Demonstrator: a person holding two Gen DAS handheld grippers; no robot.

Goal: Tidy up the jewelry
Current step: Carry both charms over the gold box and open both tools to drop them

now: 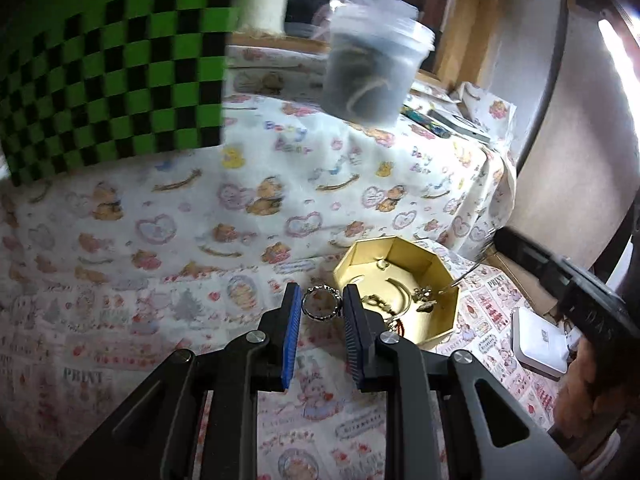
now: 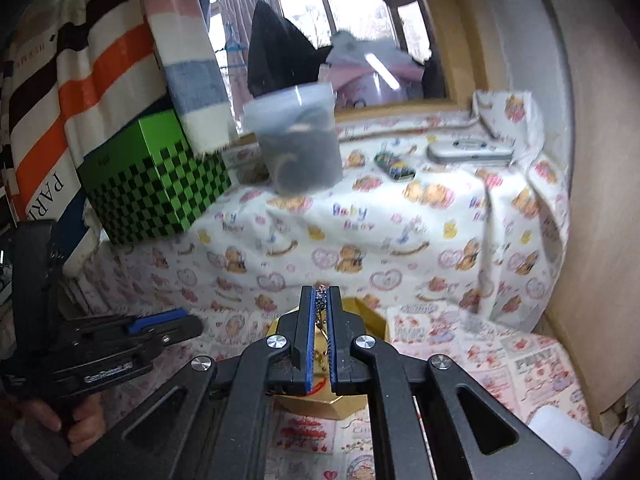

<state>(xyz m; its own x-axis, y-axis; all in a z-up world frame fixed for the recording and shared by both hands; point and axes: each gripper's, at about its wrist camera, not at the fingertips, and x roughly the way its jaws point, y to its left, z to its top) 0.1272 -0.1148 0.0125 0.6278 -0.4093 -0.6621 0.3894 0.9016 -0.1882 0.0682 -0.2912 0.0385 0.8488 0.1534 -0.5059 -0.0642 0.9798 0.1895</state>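
Now the left gripper (image 1: 322,304) pinches a silver ring (image 1: 321,303) between its blue pads, the ring standing upright above the printed tablecloth (image 1: 140,248). Just at its three o'clock sits the gold octagonal box (image 1: 436,316), open, with some small jewelry pieces (image 1: 424,298) lying inside. The right gripper (image 2: 320,300) hangs over this same box, its jaws nearly together on a small sparkling piece (image 2: 320,298), which I cannot name exactly. At twelve o'clock, farther back on the cloth, stands a clear plastic jar (image 2: 298,140), and at ten o'clock a green checkered box (image 2: 156,184).
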